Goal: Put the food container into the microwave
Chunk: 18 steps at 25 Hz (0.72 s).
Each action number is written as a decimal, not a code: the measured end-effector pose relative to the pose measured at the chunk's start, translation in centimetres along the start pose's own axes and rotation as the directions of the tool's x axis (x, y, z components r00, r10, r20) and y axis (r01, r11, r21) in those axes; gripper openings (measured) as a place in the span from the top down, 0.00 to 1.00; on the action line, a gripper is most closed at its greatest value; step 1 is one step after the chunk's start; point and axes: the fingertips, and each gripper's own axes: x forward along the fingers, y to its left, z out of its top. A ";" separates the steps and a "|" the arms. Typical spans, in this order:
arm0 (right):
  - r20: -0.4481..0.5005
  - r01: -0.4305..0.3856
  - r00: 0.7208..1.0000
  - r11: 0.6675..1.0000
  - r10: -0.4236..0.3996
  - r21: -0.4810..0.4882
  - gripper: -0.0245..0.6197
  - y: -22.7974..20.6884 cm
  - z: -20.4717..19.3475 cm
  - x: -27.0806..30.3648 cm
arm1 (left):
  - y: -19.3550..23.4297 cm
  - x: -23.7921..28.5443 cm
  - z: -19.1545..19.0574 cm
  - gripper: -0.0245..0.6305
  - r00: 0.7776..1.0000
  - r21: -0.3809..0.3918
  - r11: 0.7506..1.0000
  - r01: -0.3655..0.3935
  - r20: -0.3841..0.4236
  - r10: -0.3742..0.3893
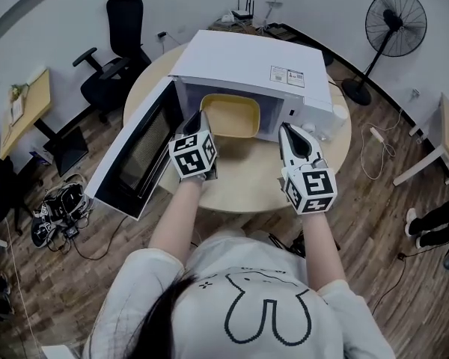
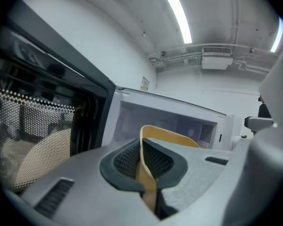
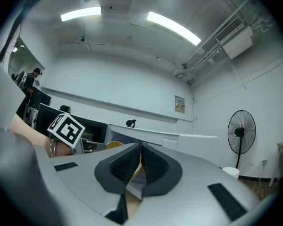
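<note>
The white microwave stands on the round table with its door swung open to the left. A yellow food container sits in the mouth of the cavity. My left gripper is shut on the container's near left rim. In the left gripper view the yellow rim runs between the pads of that gripper, with the cavity behind it. My right gripper hovers by the microwave's front right, shut and holding nothing. A sliver of the container shows in the right gripper view.
The beige round table has bare surface in front of the microwave. A black office chair and a wooden desk stand to the left. A standing fan is at the back right. Cables lie on the floor.
</note>
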 end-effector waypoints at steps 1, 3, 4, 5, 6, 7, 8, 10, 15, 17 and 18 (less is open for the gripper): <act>0.002 0.001 1.000 1.000 -0.001 -0.002 0.91 0.0 0.0 0.0 | 0.0 0.2 -0.1 0.93 1.000 -0.002 1.000 -0.001 -0.004 0.001; 0.002 0.004 1.000 1.000 -0.004 -0.003 0.91 -0.1 -0.2 0.0 | -0.1 0.7 -0.4 0.93 1.000 -0.010 1.000 -0.002 -0.015 0.001; 0.002 0.005 1.000 1.000 -0.005 -0.003 0.91 -0.1 -0.3 -0.1 | -0.2 1.1 -0.6 0.93 1.000 -0.013 1.000 -0.002 -0.023 0.001; 0.002 0.005 1.000 1.000 -0.005 -0.004 0.91 -0.2 -0.3 -0.1 | -0.2 1.4 -0.7 0.93 0.999 -0.016 1.000 -0.003 -0.033 0.002; 0.002 0.005 1.000 1.000 -0.005 -0.005 0.91 -0.3 -0.4 -0.1 | -0.3 1.9 -0.8 0.93 0.999 -0.018 1.000 -0.006 -0.043 0.005; 0.002 0.005 1.000 1.000 -0.005 -0.007 0.91 -0.3 -0.4 0.0 | -0.3 2.3 -0.9 0.93 0.999 -0.018 1.000 -0.010 -0.054 0.009; 0.001 0.004 1.000 1.000 -0.004 -0.010 0.91 -0.4 -0.5 0.1 | -0.3 2.7 -1.0 0.93 0.998 -0.015 1.000 -0.015 -0.063 0.014; 0.000 0.000 1.000 1.000 0.000 -0.016 0.91 -0.4 -0.5 0.4 | -0.3 3.5 -1.1 0.93 0.997 -0.007 1.000 -0.023 -0.072 0.022; 0.008 -0.025 1.000 0.999 0.026 -0.042 0.91 0.1 -0.7 0.7 | -0.1 5.3 -1.3 0.93 0.997 -0.041 0.999 -0.029 -0.079 0.026; 0.005 -0.038 0.999 0.998 0.039 -0.058 0.91 0.4 -1.1 0.8 | 0.0 6.1 -1.4 0.93 0.996 -0.055 0.998 -0.034 -0.086 0.029; 0.001 -0.042 0.999 0.997 0.043 -0.064 0.91 0.5 -1.3 0.9 | 0.1 6.5 -1.4 0.93 0.995 -0.065 0.997 -0.035 -0.090 0.029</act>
